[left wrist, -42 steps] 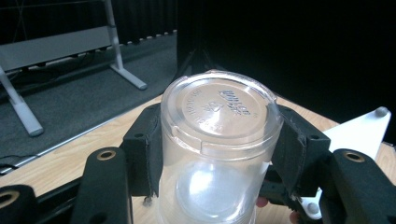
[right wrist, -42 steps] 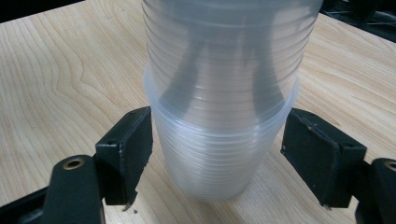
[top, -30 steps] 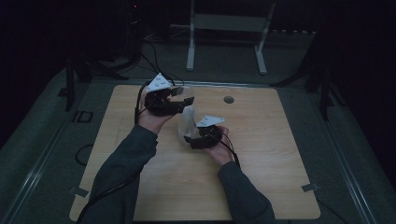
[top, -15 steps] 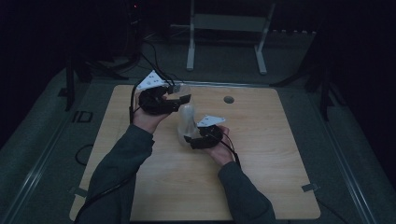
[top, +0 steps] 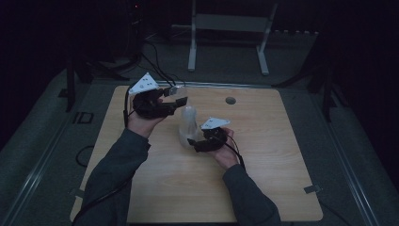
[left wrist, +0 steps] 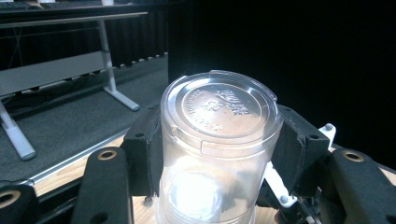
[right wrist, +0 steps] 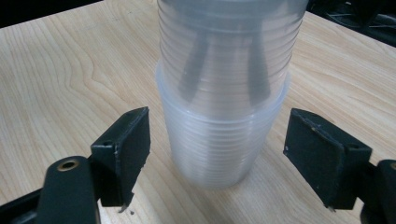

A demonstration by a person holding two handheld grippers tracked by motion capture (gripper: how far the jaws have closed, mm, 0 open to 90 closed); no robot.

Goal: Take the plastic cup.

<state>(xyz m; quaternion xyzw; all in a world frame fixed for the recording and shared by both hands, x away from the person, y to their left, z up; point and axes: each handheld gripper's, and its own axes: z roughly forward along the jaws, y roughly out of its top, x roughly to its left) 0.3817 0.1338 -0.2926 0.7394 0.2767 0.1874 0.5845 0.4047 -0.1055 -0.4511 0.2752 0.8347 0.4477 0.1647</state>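
Note:
A stack of clear ribbed plastic cups [top: 187,128] stands upside down on the wooden table [top: 268,179], near its middle. My left gripper [top: 180,98] is at the top of the stack, and in the left gripper view its jaws [left wrist: 217,140] are shut on the topmost cup [left wrist: 217,107], whose embossed base faces the camera. My right gripper [top: 193,141] is low beside the stack. In the right gripper view it stands open [right wrist: 219,144], its pads apart from the lower cups [right wrist: 215,154] on both sides. The upper cup [right wrist: 229,56] sits raised out of the lower ones.
A round hole [top: 230,100] lies in the table behind the stack. Cables [top: 157,63] trail off the far edge to the floor. A metal desk frame [top: 230,23] stands beyond the table on grey carpet.
My left hand has swung a little to the left and tilted, while its jaws stay at the top of the stack. The right gripper has barely moved.

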